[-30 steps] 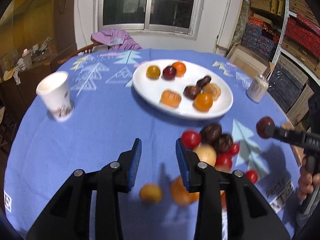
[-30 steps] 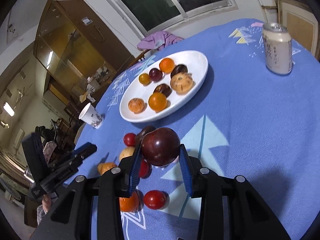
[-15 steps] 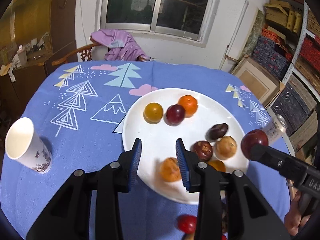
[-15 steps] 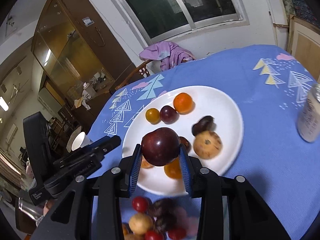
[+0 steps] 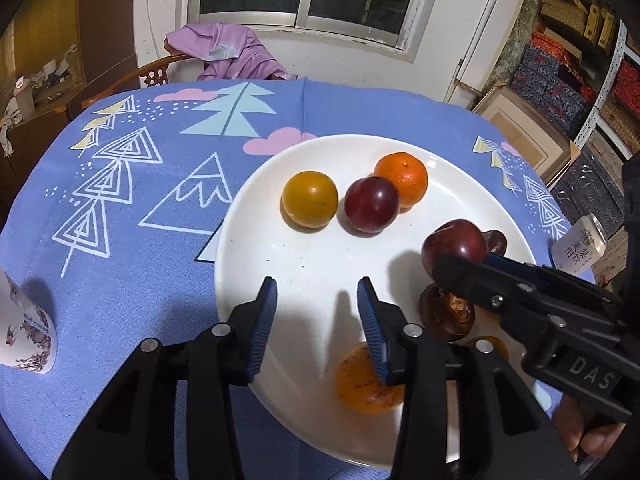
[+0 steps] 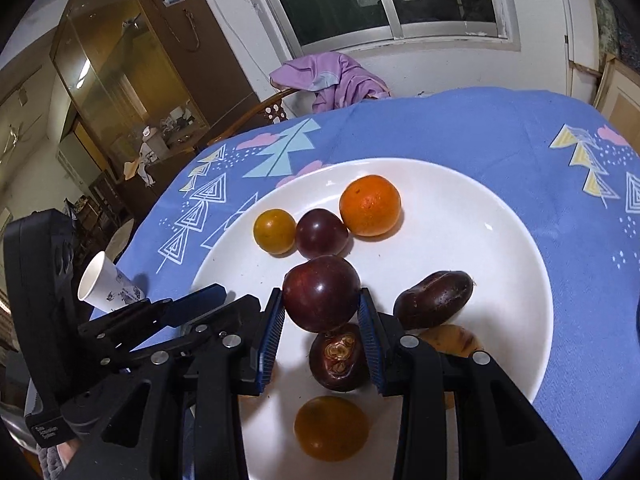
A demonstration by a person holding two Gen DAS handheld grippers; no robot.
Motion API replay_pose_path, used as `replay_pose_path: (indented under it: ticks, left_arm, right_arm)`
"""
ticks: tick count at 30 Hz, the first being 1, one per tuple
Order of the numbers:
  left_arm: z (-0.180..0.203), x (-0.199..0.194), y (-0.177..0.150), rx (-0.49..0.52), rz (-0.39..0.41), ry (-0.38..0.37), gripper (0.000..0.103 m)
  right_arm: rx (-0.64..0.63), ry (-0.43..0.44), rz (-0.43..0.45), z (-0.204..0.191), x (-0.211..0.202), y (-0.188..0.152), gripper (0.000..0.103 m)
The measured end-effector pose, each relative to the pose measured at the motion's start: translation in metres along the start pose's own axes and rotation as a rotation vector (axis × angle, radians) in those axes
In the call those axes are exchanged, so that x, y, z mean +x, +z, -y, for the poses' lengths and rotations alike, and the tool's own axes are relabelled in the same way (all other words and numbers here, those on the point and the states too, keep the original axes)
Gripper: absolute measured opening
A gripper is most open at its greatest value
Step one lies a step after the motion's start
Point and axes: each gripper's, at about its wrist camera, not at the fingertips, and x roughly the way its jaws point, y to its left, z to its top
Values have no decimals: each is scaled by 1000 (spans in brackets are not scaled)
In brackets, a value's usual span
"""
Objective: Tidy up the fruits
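Observation:
A white plate [image 5: 240, 216] on the blue tablecloth holds several fruits: a yellow plum [image 5: 310, 199], a red plum [image 5: 372, 204], an orange [image 5: 402, 178] and darker fruits near the front. My left gripper [image 5: 316, 300] hovers over the plate's near-left part, its jaws opening with nothing between them. My right gripper [image 6: 322, 300] is shut on a dark red plum [image 6: 322, 292] just above the plate [image 6: 500, 240], over a dark split fruit [image 6: 338, 356]. In the left wrist view that held plum [image 5: 456, 246] comes in from the right.
A paper cup [image 5: 24, 328] stands on the cloth left of the plate. A drink can [image 5: 580, 248] sits at the right edge. Behind the table is a chair with a purple garment [image 5: 228, 52]. Shelves of boxes [image 5: 560, 64] line the right wall.
Both grippers have moved forward from the fruit pile on the cloth to over the plate. The left jaws stand wider apart. The right gripper still holds the plum.

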Motion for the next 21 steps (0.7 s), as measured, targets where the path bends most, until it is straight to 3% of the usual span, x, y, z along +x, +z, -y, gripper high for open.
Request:
replay_pose_path:
  ticks: [6, 8, 12, 15, 17, 21]
  left_arm:
    - [-8, -14, 0, -68, -16, -122, 42]
    - [-11, -26, -2, -75, -5, -123, 41]
    - [-8, -75, -29, 13, 10, -36, 43]
    - [-9, -120, -89, 81, 42, 74, 43]
    - [-11, -140, -128, 87, 44, 100, 43]
    - [-19, -140, -158, 34, 6, 82, 43]
  right_arm:
    - [34, 62, 19, 1, -10, 1, 38]
    - [38, 74, 19, 2, -11, 1, 38]
    - [50, 110, 27, 1, -20, 3, 38]
    - [41, 131, 46, -4, -30, 4, 38]
    - [35, 145, 56, -8, -36, 3, 38]
    - [26, 163, 59, -15, -44, 1, 38]
